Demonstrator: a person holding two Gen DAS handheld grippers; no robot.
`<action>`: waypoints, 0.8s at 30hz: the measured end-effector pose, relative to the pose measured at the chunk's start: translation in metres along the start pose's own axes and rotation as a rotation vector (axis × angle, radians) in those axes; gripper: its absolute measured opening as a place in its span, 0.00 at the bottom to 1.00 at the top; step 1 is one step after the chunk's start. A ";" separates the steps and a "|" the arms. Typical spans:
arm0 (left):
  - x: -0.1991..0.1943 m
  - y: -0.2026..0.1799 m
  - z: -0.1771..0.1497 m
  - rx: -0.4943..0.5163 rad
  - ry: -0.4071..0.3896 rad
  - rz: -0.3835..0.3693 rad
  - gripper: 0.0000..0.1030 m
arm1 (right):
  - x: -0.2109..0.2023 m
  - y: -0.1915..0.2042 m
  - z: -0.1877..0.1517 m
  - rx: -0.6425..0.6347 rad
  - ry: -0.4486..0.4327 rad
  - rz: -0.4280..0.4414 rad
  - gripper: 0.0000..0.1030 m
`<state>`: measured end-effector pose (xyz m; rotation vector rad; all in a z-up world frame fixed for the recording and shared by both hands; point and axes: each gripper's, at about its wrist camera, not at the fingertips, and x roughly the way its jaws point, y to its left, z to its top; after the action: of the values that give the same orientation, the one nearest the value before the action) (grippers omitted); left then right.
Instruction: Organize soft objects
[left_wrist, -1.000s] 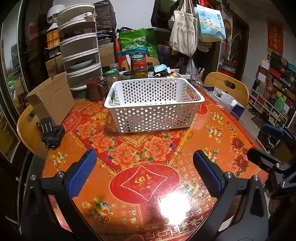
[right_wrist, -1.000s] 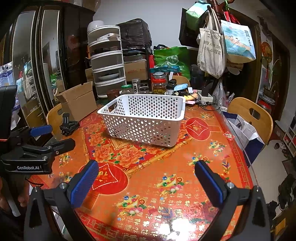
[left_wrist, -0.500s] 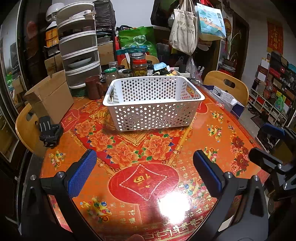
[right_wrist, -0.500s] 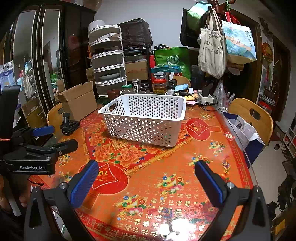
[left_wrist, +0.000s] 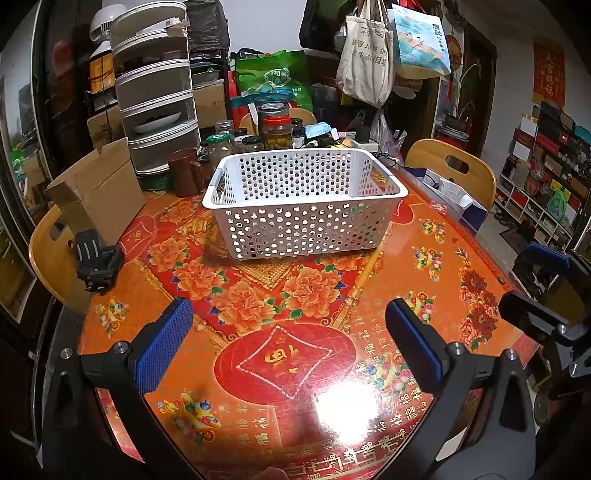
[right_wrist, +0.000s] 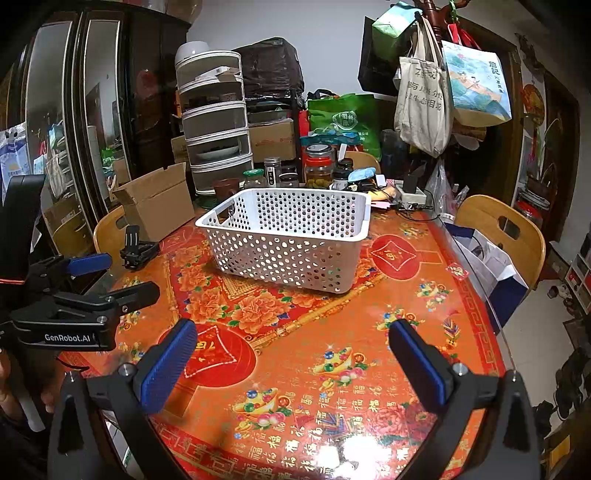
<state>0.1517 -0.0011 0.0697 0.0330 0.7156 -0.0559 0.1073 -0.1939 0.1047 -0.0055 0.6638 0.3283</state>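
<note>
A white perforated basket (left_wrist: 304, 206) stands empty toward the far middle of the round table (left_wrist: 424, 280) with its red and orange flowered cover, with jars (left_wrist: 277, 129) crowded just behind it. A cardboard box (left_wrist: 96, 192) and a small black gadget (left_wrist: 98, 260) sit at the left edge. The left gripper (left_wrist: 286, 341) and right gripper (right_wrist: 293, 356) hover over the near side, each with blue pads spread wide and holding nothing
</note>
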 end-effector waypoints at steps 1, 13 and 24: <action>0.000 0.000 0.000 0.000 -0.001 0.001 1.00 | 0.000 0.000 0.000 0.001 -0.001 0.001 1.00; 0.000 -0.003 0.000 0.014 -0.009 0.003 1.00 | -0.003 0.001 0.002 -0.004 0.000 0.004 1.00; -0.002 0.000 0.001 0.038 -0.060 0.033 1.00 | 0.004 -0.002 0.005 0.003 0.007 0.030 1.00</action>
<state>0.1503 -0.0005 0.0718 0.0796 0.6534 -0.0384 0.1136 -0.1940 0.1056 0.0061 0.6721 0.3558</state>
